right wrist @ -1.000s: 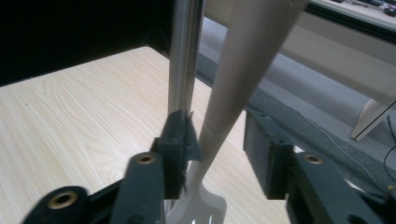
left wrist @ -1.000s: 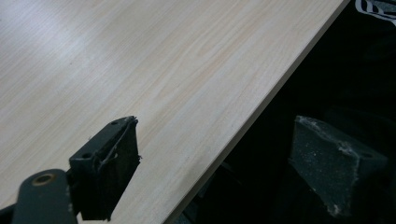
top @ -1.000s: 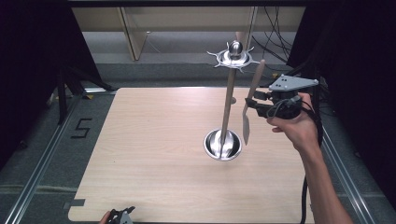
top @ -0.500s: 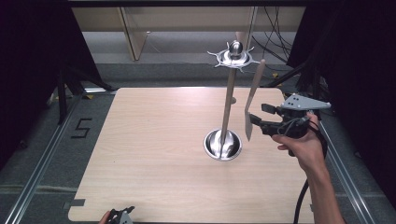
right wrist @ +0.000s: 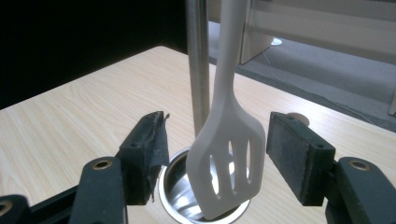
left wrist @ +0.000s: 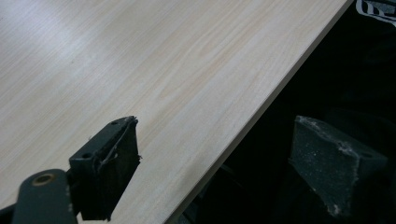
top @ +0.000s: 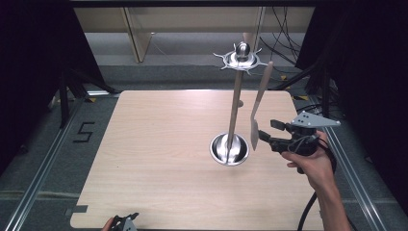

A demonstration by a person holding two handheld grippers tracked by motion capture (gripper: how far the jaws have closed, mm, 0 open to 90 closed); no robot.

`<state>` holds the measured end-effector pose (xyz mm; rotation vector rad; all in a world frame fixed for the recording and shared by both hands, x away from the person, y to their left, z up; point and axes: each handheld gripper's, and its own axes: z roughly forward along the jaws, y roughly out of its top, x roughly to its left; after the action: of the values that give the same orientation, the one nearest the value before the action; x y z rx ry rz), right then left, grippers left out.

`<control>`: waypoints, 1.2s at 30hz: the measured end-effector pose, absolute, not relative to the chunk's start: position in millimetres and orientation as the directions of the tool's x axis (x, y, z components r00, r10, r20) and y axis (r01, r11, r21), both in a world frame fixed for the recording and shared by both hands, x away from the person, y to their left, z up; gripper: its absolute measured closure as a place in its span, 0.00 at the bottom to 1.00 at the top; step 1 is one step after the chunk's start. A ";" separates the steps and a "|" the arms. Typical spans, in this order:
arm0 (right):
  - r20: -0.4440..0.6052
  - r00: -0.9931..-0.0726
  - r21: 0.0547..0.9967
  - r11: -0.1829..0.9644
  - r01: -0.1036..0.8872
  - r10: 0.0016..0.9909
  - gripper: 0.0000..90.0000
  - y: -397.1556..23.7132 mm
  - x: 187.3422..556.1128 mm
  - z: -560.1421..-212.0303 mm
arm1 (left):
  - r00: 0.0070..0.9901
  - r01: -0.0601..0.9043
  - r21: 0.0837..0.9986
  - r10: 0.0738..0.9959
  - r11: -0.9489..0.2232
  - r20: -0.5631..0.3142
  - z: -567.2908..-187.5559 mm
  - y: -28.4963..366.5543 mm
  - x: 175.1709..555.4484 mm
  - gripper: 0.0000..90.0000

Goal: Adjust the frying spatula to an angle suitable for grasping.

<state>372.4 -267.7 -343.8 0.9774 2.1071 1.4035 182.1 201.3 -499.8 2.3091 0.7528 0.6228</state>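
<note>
tongs (left wrist: 224, 172): apart, nothing between | over near edge of table (left wrist: 140, 70)

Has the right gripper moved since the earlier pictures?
Yes. In the high view the right gripper has come down along the stand's pole, from about mid-pole toward the base. Its jaws have just been opening, with the spatula hanging between them.

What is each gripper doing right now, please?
Left gripper: open, empty, at the table edge.
Right gripper: open, jaws just widened; the spatula hangs between them, untouched.
</note>
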 end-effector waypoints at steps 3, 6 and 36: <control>0.033 -0.649 0.917 0.235 0.322 0.760 0.42 -273.3 369.9 -348.3 | 0.722 0.349 0.682 0.648 -0.643 0.242 -500.0 200.5 183.1 0.16; 0.042 -0.643 0.916 0.227 0.330 0.764 0.42 -274.8 369.0 -352.4 | 0.721 0.351 0.684 0.650 -0.640 0.238 -499.7 199.8 183.2 0.16; 0.122 -0.636 0.852 0.248 0.462 0.762 0.37 -280.3 351.5 -403.9 | 0.725 0.354 0.686 0.650 -0.636 0.228 -496.2 201.1 182.8 0.16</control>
<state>351.5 -280.3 -403.9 1.1298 2.2097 1.3381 182.8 201.1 -496.2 2.3007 0.7572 0.6170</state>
